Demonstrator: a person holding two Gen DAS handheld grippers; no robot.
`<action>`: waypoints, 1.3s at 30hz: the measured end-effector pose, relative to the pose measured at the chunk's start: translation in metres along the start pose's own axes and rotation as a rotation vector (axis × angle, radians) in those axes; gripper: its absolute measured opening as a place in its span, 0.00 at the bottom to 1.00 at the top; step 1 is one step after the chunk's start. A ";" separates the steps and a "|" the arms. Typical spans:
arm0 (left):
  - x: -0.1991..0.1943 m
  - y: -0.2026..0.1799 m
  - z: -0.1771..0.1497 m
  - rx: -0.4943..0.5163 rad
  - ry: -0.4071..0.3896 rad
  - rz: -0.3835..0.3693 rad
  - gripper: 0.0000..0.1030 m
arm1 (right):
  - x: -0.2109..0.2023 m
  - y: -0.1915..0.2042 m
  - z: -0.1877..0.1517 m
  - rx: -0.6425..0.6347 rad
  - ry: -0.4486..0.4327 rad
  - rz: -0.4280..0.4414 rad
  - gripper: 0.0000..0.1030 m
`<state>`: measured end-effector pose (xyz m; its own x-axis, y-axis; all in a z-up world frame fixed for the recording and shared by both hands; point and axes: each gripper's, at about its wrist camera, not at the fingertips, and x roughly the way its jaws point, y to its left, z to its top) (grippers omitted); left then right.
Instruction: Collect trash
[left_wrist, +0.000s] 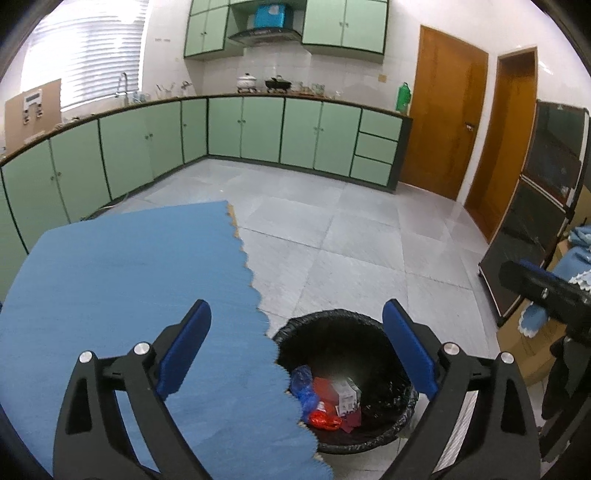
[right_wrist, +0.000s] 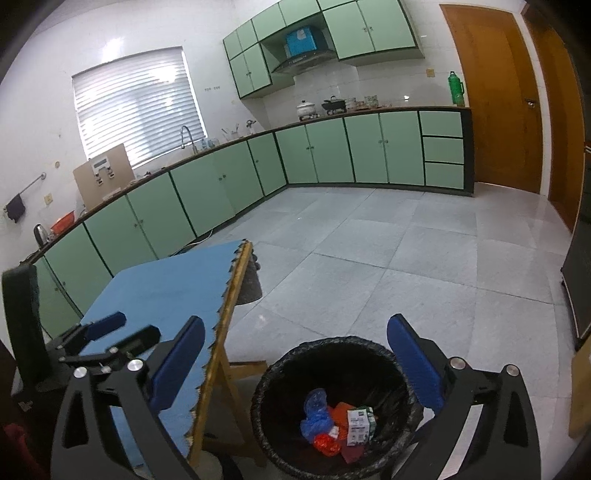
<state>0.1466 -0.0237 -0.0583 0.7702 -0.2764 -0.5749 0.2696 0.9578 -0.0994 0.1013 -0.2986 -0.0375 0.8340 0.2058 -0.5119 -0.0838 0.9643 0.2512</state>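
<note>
From the left wrist view, the left gripper (left_wrist: 295, 343) has its blue-padded fingers (left_wrist: 184, 350) spread wide with nothing between them. It hangs over the edge of a table covered by a blue mat (left_wrist: 122, 280), whose scalloped edge runs down the middle of the picture. Just past that edge, on the grey tiled floor (left_wrist: 351, 236), stands a black-lined trash bin (left_wrist: 332, 325). Inside it lie a crumpled blue plastic bag (left_wrist: 303, 384), a small white carton (left_wrist: 347, 397) and a red wrapper (left_wrist: 325, 421) (the pieces overlap in one heap at the bottom). The right gripper (left_wrist: 535, 288) shows at the right edge as a dark blurred shape.

From the right wrist view, the right gripper (right_wrist: 295, 362) is likewise parted wide and empty, hanging above the trash bin (right_wrist: 295, 354). The blue plastic bag (right_wrist: 314, 413), white carton (right_wrist: 360, 422) and red wrapper (right_wrist: 327, 443) rest in its bottom. The blue mat (right_wrist: 166, 288) lies to the left, with the left gripper (right_wrist: 125, 330) above it.
</note>
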 end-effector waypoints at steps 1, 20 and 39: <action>-0.006 0.002 0.001 -0.005 -0.011 0.006 0.89 | -0.002 0.003 0.000 -0.003 -0.001 0.003 0.94; -0.068 0.014 0.012 -0.030 -0.093 0.053 0.90 | -0.033 0.053 0.007 -0.079 -0.047 0.050 0.94; -0.091 0.021 0.007 -0.029 -0.131 0.074 0.90 | -0.036 0.070 0.007 -0.117 -0.051 0.063 0.94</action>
<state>0.0857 0.0209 -0.0023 0.8568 -0.2112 -0.4705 0.1939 0.9773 -0.0856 0.0691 -0.2396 0.0043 0.8514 0.2611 -0.4549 -0.1978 0.9631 0.1825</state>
